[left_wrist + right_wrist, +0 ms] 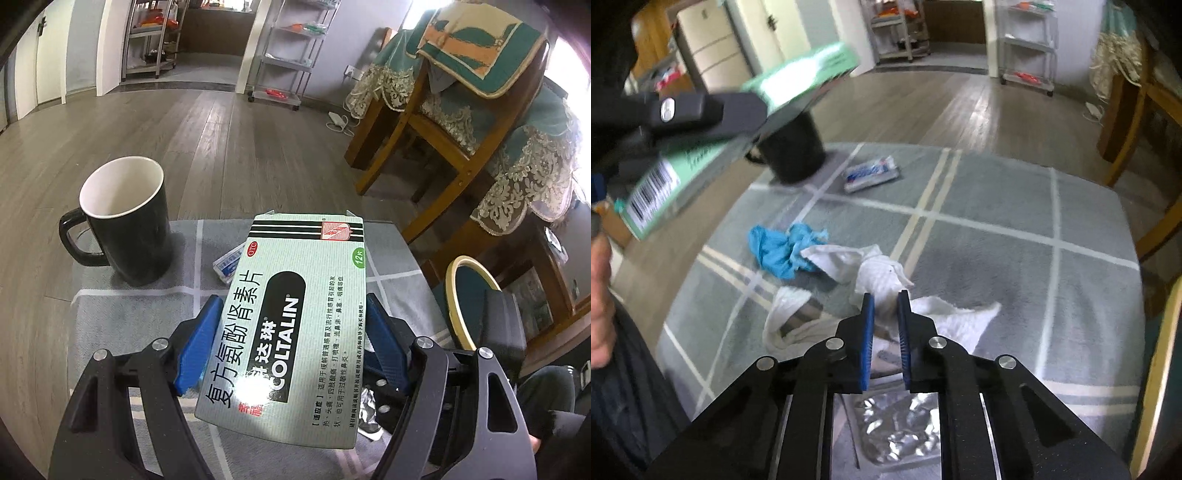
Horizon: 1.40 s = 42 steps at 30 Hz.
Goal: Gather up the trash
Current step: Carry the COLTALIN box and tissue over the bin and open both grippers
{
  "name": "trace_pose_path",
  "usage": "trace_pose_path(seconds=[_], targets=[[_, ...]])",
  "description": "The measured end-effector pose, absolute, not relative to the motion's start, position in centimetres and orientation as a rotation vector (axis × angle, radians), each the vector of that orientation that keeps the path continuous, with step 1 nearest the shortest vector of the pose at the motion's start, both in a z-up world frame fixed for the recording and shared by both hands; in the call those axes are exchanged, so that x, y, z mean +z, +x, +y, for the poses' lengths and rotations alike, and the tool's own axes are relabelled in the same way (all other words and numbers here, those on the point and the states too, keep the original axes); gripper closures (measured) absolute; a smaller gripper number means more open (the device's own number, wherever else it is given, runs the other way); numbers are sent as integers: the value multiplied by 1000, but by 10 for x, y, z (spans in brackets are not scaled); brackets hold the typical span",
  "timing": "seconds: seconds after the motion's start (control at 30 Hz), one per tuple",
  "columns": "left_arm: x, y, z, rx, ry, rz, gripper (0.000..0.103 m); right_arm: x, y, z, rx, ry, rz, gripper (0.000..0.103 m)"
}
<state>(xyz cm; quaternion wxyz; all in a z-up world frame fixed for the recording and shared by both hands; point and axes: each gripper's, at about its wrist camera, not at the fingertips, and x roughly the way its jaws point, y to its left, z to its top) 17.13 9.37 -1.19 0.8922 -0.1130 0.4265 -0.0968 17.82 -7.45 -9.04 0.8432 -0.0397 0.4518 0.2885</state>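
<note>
My left gripper [291, 321] is shut on a pale green Coltalin medicine box [291, 325] and holds it above the grey checked cloth [140, 317]. The same box [701, 155] shows blurred at the upper left of the right wrist view, held in the air. My right gripper [885, 310] hangs low over crumpled white tissues [882, 280], its blue pads a narrow gap apart with nothing between them. A crumpled blue tissue [779, 251] lies left of the white ones. A small blue-white packet [871, 173] lies farther back. A silver foil blister sheet [901, 428] lies under the right gripper.
A black mug [125, 221] with white inside stands at the cloth's far left; it also shows in the right wrist view [794, 147]. A wooden chair [443, 122] and lace-draped table stand right. A round stool [469, 295] sits at the cloth's right edge. Metal shelf carts [291, 48] stand by the far wall.
</note>
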Motion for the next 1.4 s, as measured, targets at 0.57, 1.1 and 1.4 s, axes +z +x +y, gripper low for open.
trace_pose_path(seconds=[0.57, 1.1, 1.4], targets=[[11, 180, 41, -241, -183, 853, 28, -31, 156, -173, 456, 34, 817, 89], [17, 183, -65, -380, -45, 877, 28, -9, 128, -302, 157, 209, 710, 89], [7, 185, -139, -528, 29, 910, 28, -27, 115, -371, 16, 307, 736, 89]])
